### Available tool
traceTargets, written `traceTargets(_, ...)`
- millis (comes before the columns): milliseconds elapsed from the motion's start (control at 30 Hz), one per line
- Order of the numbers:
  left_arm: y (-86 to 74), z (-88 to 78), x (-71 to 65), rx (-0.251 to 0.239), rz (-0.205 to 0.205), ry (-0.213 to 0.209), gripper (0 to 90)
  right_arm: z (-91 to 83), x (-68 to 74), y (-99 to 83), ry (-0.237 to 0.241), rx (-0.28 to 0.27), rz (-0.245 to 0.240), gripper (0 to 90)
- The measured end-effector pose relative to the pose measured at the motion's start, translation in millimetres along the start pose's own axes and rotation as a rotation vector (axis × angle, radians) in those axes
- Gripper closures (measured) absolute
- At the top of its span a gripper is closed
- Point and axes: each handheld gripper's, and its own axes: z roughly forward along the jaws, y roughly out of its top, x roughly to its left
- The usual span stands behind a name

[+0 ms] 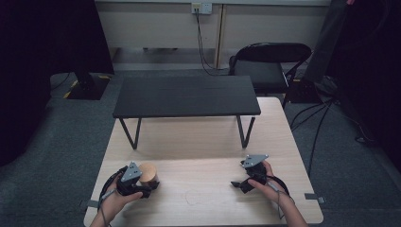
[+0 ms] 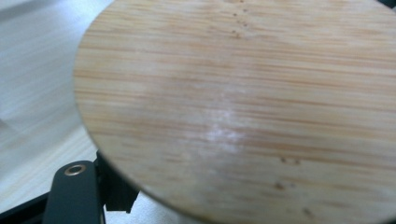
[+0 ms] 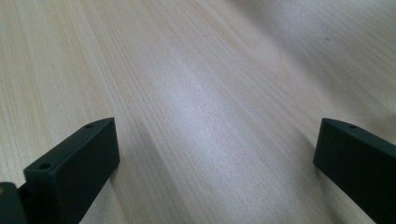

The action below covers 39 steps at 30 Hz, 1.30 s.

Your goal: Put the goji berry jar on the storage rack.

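Left hand-held gripper at wooden cylinder; its flat bamboo end sits close before jaws; grip state unclear. Right hand-held gripper spread, empty, above bare table. Likely grasp stage; next: confirm hold, lift, perhaps toward shelf beyond.

smooth bamboo-grained wooden disc on pale matt wood table.
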Motion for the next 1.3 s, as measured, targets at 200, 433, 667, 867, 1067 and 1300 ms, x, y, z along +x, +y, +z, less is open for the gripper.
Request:
traceTargets(200,16.5,-8.2,1.3,0.005,0.019,-0.019,25.6,0.0,0.0,0.0,0.0,0.0,0.0,0.0)
traceTargets(433,41.6,-14.7,2.2,0.005,0.027,-0.046,25.6,0.0,0.0,0.0,0.0,0.0,0.0,0.0)
traceTargets(667,66.5,-19.7,3.3,-0.004,0.034,-0.059,25.6,-0.1,-0.1,0.1,0.0,0.001,-0.001,0.0)
traceTargets(867,93.5,-24.1,8.5,-0.007,0.042,-0.075,25.5,0.0,-0.1,0.1,0.0,0.001,-0.001,0.0)
traceTargets(1067,120.0,-27.3,15.0,0.003,0.048,-0.087,25.6,0.0,0.0,0.1,0.0,0.001,0.0,0.0)
traceTargets(1300,146.7,-29.3,20.8,0.008,0.054,-0.099,25.6,0.0,-0.1,0.1,0.0,0.0,-0.001,0.0)
